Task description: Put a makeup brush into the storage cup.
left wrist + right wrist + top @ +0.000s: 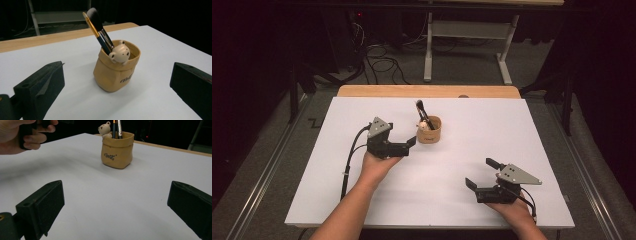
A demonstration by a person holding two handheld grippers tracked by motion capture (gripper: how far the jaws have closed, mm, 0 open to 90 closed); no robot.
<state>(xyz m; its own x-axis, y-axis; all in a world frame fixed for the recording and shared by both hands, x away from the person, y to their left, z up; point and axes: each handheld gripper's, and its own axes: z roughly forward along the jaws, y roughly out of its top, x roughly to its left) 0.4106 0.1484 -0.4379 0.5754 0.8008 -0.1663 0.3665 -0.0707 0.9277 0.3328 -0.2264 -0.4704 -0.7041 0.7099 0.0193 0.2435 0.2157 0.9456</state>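
1. Landmark: a tan bag-shaped holder [429, 131] stands upright on the white table top [362, 200], toward the far middle of the sheet. Lettering is printed on its side; it is too small to read.
2. A small cream bear figure [120, 54] sits at the holder's rim, head above the edge.
3. A makeup brush [98, 23] with a dark, white-tipped head stands in the holder, leaning away from the bear. A second slim handle with a yellow shaft [90, 25] leans beside it, touching or nearly so.
4. Left gripper [411, 146]: held in the person's left hand [378, 165], just beside the holder on its left. Jaws spread wide, nothing between them. In the left gripper view the holder sits between the two jaws but farther off, apart from both.
5. Right gripper [482, 173]: held in the right hand [512, 210], well apart from the holder, on its near right side. Jaws spread wide, empty, just above the table top.
6. Wooden table edge [427, 91] shows beyond the holder.
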